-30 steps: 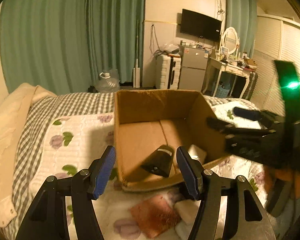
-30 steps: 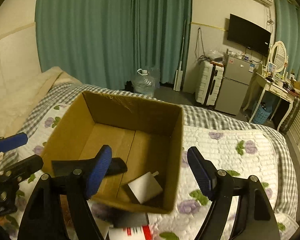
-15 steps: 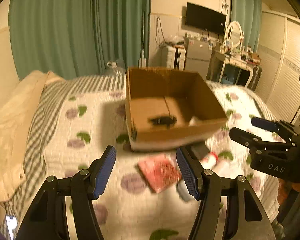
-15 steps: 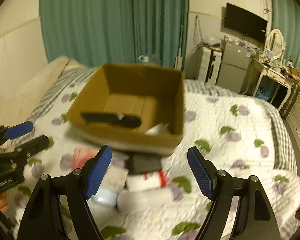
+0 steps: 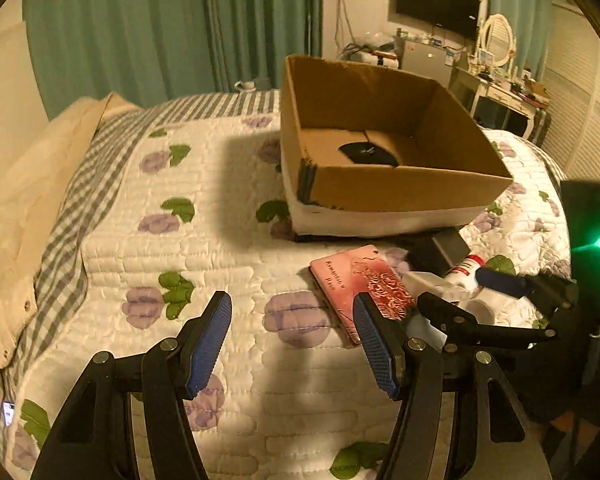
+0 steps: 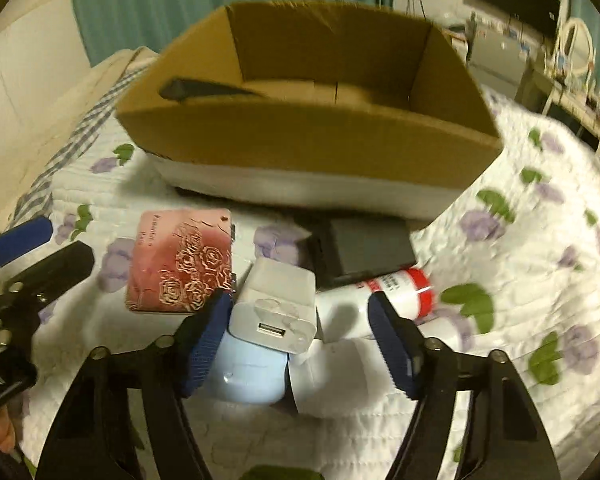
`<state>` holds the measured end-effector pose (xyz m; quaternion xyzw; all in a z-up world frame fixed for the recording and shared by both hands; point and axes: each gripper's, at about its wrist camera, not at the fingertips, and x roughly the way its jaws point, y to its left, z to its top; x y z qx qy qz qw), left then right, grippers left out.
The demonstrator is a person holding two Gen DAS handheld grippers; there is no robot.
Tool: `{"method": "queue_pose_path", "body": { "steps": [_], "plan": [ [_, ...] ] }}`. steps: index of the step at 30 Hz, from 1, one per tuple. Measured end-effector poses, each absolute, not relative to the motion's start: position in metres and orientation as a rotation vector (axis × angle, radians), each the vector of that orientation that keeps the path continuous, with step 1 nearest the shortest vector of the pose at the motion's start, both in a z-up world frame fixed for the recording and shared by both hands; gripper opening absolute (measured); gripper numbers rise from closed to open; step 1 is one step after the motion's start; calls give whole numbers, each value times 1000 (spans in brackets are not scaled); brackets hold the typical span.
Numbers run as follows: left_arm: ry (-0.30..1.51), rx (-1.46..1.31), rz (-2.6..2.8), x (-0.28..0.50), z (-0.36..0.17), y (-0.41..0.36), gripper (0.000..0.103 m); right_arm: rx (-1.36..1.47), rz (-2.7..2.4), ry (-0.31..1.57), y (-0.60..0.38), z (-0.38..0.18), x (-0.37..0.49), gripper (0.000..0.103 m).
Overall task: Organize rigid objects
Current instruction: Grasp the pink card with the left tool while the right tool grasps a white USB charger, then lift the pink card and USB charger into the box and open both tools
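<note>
A cardboard box (image 5: 400,188) (image 6: 300,136) sits on the floral quilt with a black object (image 5: 366,153) (image 6: 204,90) inside. In front of it lie a pink rose-patterned case (image 5: 360,284) (image 6: 182,260), a white USB charger (image 6: 278,312), a dark grey block (image 6: 364,250), a white tube with red cap (image 6: 388,292) and a pale blue item (image 6: 248,376). My right gripper (image 6: 300,344) is open, low over the charger. My left gripper (image 5: 292,344) is open and empty above the quilt, left of the pink case.
The bed's quilt (image 5: 160,240) spreads left with a cream blanket (image 5: 24,200) at its edge. Green curtains (image 5: 180,28) hang behind. A dressing table (image 5: 504,92) and TV (image 5: 436,4) stand at the back right.
Both grippers have pulled back from over the box and dropped toward the loose items in front of it. The right gripper now hangs close over the white charger.
</note>
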<state>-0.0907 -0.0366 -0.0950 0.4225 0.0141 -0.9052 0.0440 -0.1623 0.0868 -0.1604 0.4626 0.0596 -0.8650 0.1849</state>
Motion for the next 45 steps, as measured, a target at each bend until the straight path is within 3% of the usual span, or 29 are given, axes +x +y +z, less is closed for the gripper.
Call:
{"method": "queue_pose_path", "body": {
  "steps": [2, 5, 11, 16, 23, 30, 35, 45],
  "plan": [
    [53, 1294, -2766, -92, -97, -38, 66, 1304, -2427, 131, 87, -164, -164, 62],
    [49, 1311, -2759, -94, -100, -37, 66, 1277, -2402, 105, 84, -165, -162, 43],
    [4, 1339, -2762, -94, -103, -28, 66, 1187, -2434, 63, 97, -149, -151, 40],
    [1, 1417, -2799, -103, -105, -10, 66, 1068, -2554, 165, 113, -117, -145, 40],
    [-44, 1479, -2729, -135, -128, 18, 66, 1087, -2588, 69, 139, -114, -154, 39],
    [69, 1488, -2683, -159, -146, 13, 76, 1109, -2573, 56, 139, -124, -159, 39],
    [-162, 1479, -2647, -164, -157, 33, 80, 1128, -2570, 52, 141, -127, -160, 39],
    [43, 1479, -2798, -133, -130, 13, 65, 1095, -2601, 56, 145, -115, -157, 40]
  ]
}}
